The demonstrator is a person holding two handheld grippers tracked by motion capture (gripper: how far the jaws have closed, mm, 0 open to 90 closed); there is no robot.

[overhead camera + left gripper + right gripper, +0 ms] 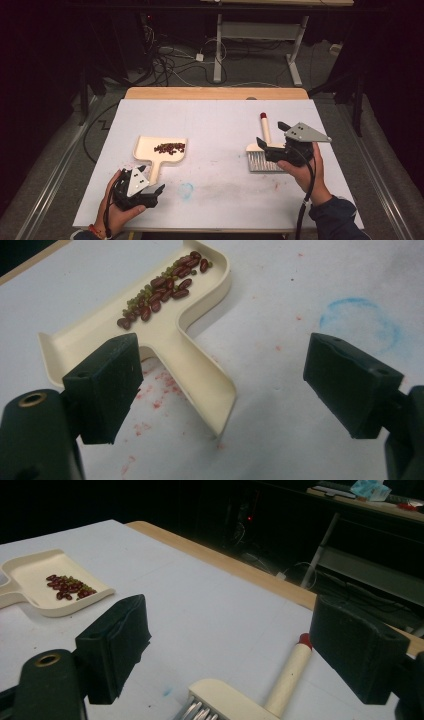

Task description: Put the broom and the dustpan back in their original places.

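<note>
Dustpan [161, 150] handle runs toward the near edge, just far of left gripper [156, 191]; brush [263, 150] under right gripper [270, 139]. Both jaws wide, empty.

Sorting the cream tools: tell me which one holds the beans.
The dustpan near the left gripper: red beans lie in it. The brush has bristles and a red-tipped handle.

My left gripper [156, 191] sits at the lower left of the high view, held in my left hand [117, 210], jaws spread wide and gripping nothing. My right gripper [267, 137] sits at right of centre, my right hand [305, 170] behind it, jaws likewise wide apart.
</note>
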